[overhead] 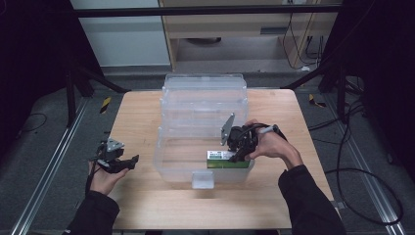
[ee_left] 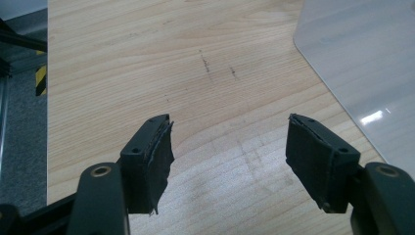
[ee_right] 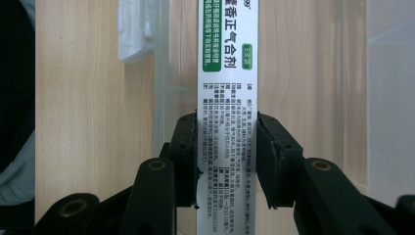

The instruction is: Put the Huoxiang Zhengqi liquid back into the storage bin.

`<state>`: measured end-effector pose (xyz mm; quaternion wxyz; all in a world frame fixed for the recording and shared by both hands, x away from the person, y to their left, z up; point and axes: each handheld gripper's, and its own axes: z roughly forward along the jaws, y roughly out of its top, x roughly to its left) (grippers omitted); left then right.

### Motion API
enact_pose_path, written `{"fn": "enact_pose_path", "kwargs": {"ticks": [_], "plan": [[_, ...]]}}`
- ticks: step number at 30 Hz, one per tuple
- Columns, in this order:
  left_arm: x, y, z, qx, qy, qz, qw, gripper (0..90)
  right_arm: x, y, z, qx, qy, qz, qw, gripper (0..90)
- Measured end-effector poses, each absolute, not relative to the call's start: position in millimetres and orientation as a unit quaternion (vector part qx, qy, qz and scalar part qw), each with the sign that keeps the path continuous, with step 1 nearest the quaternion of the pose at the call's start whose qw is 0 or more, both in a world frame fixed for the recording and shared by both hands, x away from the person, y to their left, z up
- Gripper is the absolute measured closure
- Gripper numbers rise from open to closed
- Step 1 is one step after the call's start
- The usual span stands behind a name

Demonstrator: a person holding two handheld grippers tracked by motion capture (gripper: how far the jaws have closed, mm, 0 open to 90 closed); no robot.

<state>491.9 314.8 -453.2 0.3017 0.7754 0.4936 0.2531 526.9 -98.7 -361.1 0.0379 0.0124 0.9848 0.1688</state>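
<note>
A white and green medicine box point(ee_right: 226, 93) with printed text lies inside the clear plastic bin point(overhead: 204, 83), against its near right wall. My right gripper point(ee_right: 226, 156) reaches down into the bin and is shut on that box point(overhead: 222, 159), one pad on each long side. In the high view the right gripper point(overhead: 239, 152) sits at the bin's front right corner. My left gripper point(ee_left: 229, 161) hovers over bare wood left of the bin, jaws wide open with nothing between them; in the high view the left gripper point(overhead: 128, 162) is near the table's left edge.
The wooden table point(overhead: 142, 117) carries the bin at its centre. A white latch point(overhead: 202, 180) juts from the bin's near wall. The bin's frosted side point(ee_left: 362, 63) lies to the right of the left gripper. Black stands and cables surround the table on the floor.
</note>
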Motion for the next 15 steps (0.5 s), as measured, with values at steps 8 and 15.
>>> {"fn": "enact_pose_path", "kwargs": {"ticks": [8,15], "plan": [[492.0,315.0,-453.4,0.776,0.494,0.253,0.301,33.4,526.5,-96.2,-366.5,0.013,0.986,0.16,0.037,63.5],[491.9,315.1,-453.2,0.776,0.494,0.253,0.301,33.4,526.5,-92.9,-371.2,0.012,0.988,0.147,0.037,63.4]]}}
